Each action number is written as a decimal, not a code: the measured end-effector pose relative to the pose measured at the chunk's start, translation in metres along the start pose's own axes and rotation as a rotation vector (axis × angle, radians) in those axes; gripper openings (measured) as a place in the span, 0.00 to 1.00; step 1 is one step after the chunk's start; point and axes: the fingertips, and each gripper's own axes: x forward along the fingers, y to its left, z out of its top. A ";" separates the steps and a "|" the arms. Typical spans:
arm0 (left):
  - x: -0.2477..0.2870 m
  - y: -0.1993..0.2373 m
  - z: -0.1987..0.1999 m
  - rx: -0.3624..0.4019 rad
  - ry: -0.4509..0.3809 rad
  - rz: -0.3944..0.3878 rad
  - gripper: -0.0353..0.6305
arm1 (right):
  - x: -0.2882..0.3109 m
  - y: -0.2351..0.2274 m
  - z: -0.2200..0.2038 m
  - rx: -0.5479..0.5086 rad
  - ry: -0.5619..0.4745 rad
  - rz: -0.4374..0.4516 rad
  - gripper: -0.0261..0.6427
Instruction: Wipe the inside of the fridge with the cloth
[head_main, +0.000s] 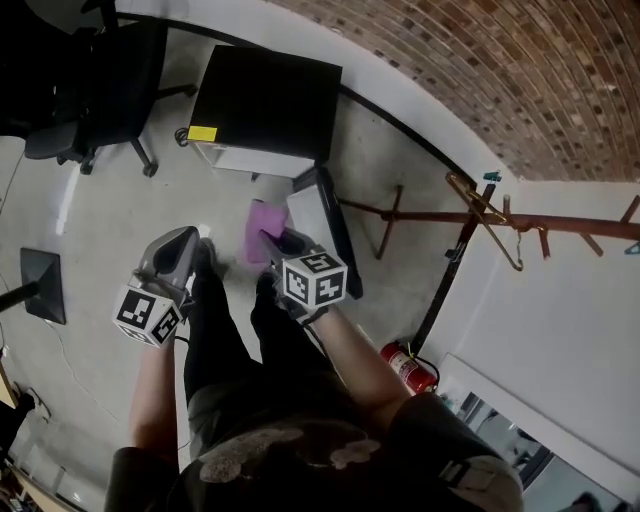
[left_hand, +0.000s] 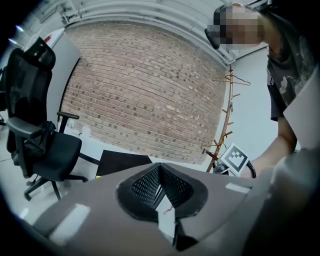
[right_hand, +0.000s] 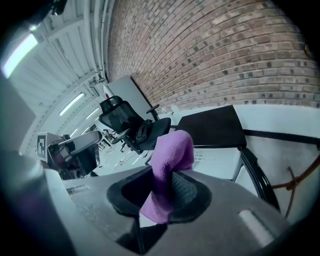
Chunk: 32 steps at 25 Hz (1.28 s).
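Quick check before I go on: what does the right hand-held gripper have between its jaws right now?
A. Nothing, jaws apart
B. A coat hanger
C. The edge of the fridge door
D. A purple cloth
D. In the right gripper view, the right hand-held gripper is shut on the purple cloth, which sticks up from between the jaws, well short of the fridge.

Upper left of the head view: a black office chair (head_main: 95, 80) on a star base, standing on the pale floor (head_main: 100, 220). At the left edge, flat on that floor, a dark square panel (head_main: 42, 285). Across the top right, a red brick wall (head_main: 500, 70). Below it, beside the white wall (head_main: 570, 300), a reddish wooden coat rack (head_main: 560, 222) with a wire hanger (head_main: 468, 198). Lower down, by the wall's base, a red fire extinguisher (head_main: 408, 368).
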 end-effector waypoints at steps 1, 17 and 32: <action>0.008 0.007 -0.004 0.003 0.005 -0.003 0.08 | 0.008 -0.007 -0.001 0.008 -0.003 -0.007 0.15; 0.127 0.138 -0.124 0.014 0.150 -0.288 0.08 | 0.208 -0.096 -0.035 0.138 -0.044 -0.089 0.15; 0.178 0.256 -0.219 0.045 0.025 -0.140 0.08 | 0.379 -0.143 0.005 -0.053 -0.264 0.106 0.15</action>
